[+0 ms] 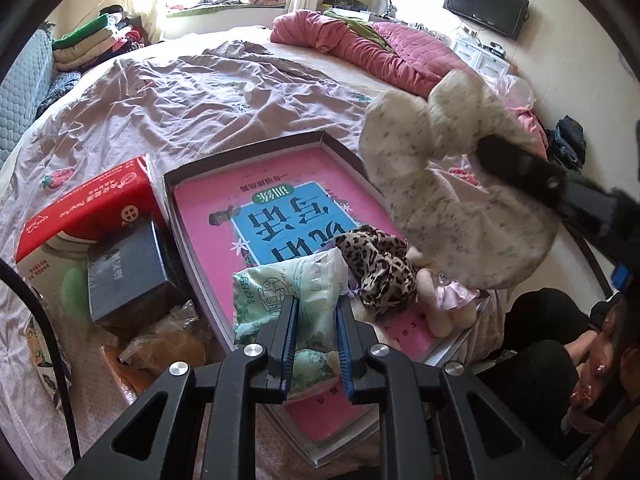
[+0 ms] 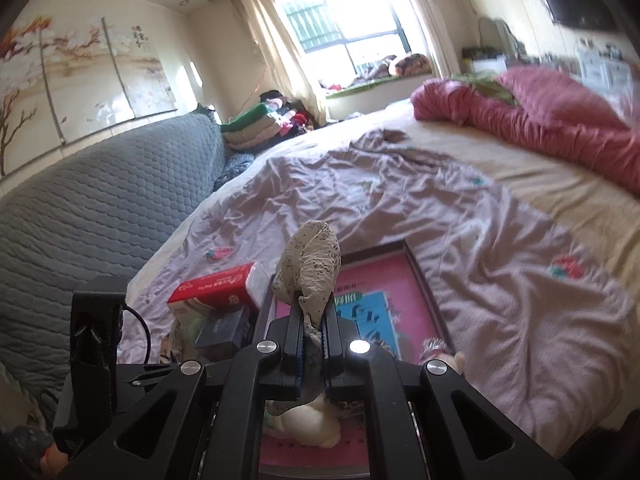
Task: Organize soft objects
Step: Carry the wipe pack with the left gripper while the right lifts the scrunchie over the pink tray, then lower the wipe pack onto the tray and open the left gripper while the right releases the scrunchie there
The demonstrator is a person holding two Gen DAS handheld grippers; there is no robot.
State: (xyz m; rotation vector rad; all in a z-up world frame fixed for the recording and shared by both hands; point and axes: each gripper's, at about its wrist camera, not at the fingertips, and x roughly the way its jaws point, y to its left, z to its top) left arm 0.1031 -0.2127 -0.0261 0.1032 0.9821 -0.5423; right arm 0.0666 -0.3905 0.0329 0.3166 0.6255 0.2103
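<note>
My left gripper [image 1: 317, 304] is shut on a pale green tissue pack [image 1: 288, 296], held over the pink book [image 1: 280, 208] in a shallow open box [image 1: 248, 152] on the bed. My right gripper [image 2: 313, 312] is shut on a cream flower-print plush [image 2: 310, 268], lifted above the box; in the left wrist view the plush [image 1: 452, 184] hangs at the right from that gripper [image 1: 516, 164]. A leopard-print cloth [image 1: 380, 264] and a small cream doll in a lilac dress [image 1: 444, 300] lie on the book's near right corner.
A red tissue box [image 1: 88, 208] and a dark box [image 1: 128, 276] sit left of the open box, with a crumpled clear bag [image 1: 168, 340] in front. The bed has a wrinkled lilac sheet [image 1: 160, 100] and a pink quilt [image 1: 360, 44]. A grey headboard [image 2: 100, 200] stands at left.
</note>
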